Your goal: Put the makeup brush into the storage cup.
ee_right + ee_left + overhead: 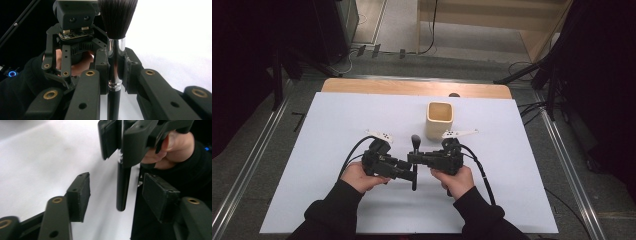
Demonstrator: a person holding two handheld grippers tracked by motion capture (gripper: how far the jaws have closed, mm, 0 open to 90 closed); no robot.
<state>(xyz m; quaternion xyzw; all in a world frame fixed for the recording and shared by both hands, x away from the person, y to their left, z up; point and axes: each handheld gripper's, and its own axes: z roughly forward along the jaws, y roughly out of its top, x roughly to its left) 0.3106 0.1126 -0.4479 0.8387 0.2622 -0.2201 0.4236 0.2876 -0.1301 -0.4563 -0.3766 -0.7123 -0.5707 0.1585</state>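
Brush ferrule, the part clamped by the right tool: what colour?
Shiny silver ferrule; black bristles and handle. Clearest in the right gripper view.

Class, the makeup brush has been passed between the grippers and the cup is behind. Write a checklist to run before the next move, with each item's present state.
1. Right gripper clamped on the brush at its silver ferrule: ok.
2. Left gripper jaws open, pads off the brush handle: ok.
3. Handle tip lies between the left jaws, so the left gripper is not yet withdrawn: not ok.
4. Cup upright, mouth open: ok.
5. Bristles point toward the cup: ok.
6. Cup empty inside: cannot tell.
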